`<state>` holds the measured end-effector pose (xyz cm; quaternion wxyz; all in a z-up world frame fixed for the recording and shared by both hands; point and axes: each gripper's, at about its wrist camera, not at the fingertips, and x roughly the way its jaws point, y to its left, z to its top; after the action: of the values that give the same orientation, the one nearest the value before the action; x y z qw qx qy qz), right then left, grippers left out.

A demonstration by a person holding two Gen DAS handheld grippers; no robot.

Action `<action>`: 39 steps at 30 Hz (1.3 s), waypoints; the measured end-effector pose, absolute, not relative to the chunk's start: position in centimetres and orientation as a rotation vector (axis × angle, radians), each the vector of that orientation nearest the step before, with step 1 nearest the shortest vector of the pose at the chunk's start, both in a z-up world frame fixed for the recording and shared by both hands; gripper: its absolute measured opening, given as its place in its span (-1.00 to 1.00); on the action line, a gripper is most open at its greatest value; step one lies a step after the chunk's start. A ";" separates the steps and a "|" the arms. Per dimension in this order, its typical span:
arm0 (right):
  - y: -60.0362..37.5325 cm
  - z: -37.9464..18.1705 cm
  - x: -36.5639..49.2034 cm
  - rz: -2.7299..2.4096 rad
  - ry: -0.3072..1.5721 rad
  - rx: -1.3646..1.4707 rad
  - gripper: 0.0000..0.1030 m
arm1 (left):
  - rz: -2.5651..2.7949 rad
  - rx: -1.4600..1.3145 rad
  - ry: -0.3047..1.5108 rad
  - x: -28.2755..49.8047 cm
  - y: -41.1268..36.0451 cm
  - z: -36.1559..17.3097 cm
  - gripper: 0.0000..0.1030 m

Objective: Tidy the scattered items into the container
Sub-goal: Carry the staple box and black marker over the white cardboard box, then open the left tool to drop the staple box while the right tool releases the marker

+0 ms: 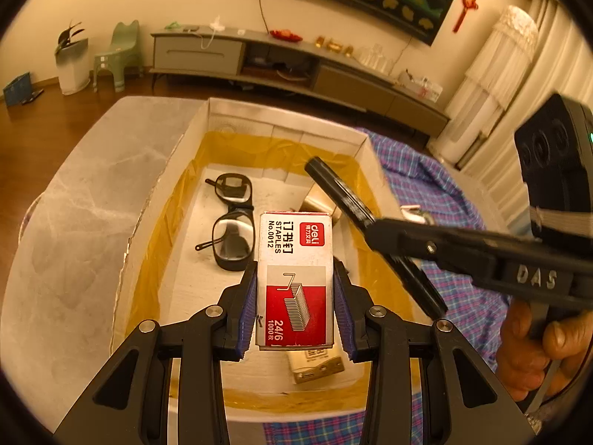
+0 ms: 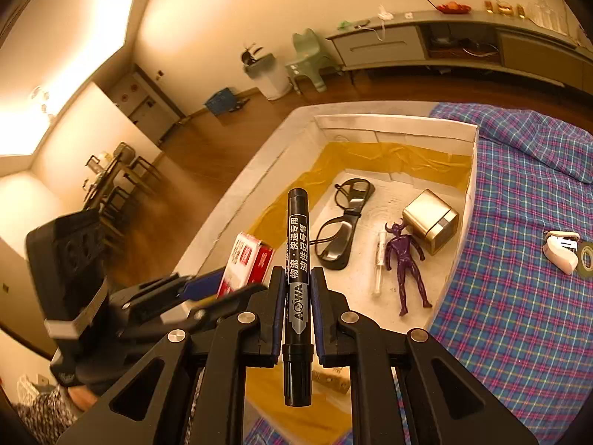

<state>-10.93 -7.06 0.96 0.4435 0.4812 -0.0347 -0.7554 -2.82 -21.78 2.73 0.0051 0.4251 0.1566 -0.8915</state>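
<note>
Above the white box [image 1: 218, 115] on the tabletop, the left tongs [image 1: 295, 296] clamp a staple box [image 1: 294, 259] and the right tongs [image 2: 298, 304] clamp a black marker [image 2: 297, 259], while glasses [image 2: 343, 222], a purple figurine [image 2: 406, 259] and a gold cube [image 2: 430, 220] lie inside.

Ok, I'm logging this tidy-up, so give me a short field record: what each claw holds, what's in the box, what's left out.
left claw: shut on staples box
right claw: shut on black marker
container: white box
inside: glasses, purple figure, syringe, gold cube
left out: white stapler, on plaid cloth
</note>
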 end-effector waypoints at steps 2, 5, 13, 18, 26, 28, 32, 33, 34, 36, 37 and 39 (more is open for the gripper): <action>-7.6 0.7 -11.7 -1.875 -0.091 1.223 -0.71 | -2.780 1.374 0.472 -3.3 -21.7 2.2 -0.24; -8.7 0.1 -13.0 -1.887 -0.090 1.269 -0.71 | -2.767 1.427 0.449 -3.8 -21.5 1.4 -0.24; -11.1 -1.3 -16.0 -1.929 -0.090 1.375 -0.71 | -2.732 1.506 0.449 -4.7 -22.1 0.1 -0.24; -12.5 -2.3 -17.5 -1.952 -0.110 1.437 -0.71 | -2.725 1.530 0.426 -5.1 -22.2 -0.5 -0.23; -13.5 -3.8 -19.4 -1.973 -0.165 1.524 -0.66 | -2.725 1.525 0.390 -4.8 -22.2 -1.1 -0.15; -13.4 -4.0 -19.2 -1.973 -0.158 1.524 -0.65 | -2.725 1.523 0.395 -4.5 -22.4 -1.1 -0.13; -13.1 -4.3 -18.8 -1.961 -0.147 1.536 -0.62 | -2.720 1.514 0.412 -4.3 -22.8 -1.1 -0.12; -13.0 -4.4 -18.7 -1.959 -0.146 1.539 -0.61 | -2.718 1.511 0.414 -4.2 -23.0 -1.0 -0.12; -12.9 -4.4 -18.6 -1.957 -0.146 1.538 -0.60 | -2.716 1.508 0.417 -4.2 -23.1 -1.0 -0.12; -12.7 -4.2 -18.4 -1.954 -0.143 1.533 -0.60 | -2.715 1.505 0.418 -4.0 -23.1 -0.9 -0.12; -12.6 -4.1 -18.4 -1.951 -0.142 1.529 -0.60 | -2.714 1.503 0.418 -4.0 -23.1 -1.0 -0.12; -12.3 -3.7 -18.2 -1.951 -0.136 1.513 -0.60 | -2.709 1.500 0.421 -3.8 -23.2 -0.9 -0.12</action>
<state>-18.20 -12.32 -3.68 0.3284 0.5779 -0.0518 -0.7453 -3.78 -23.18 -0.88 0.0082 0.4799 0.1348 -0.8669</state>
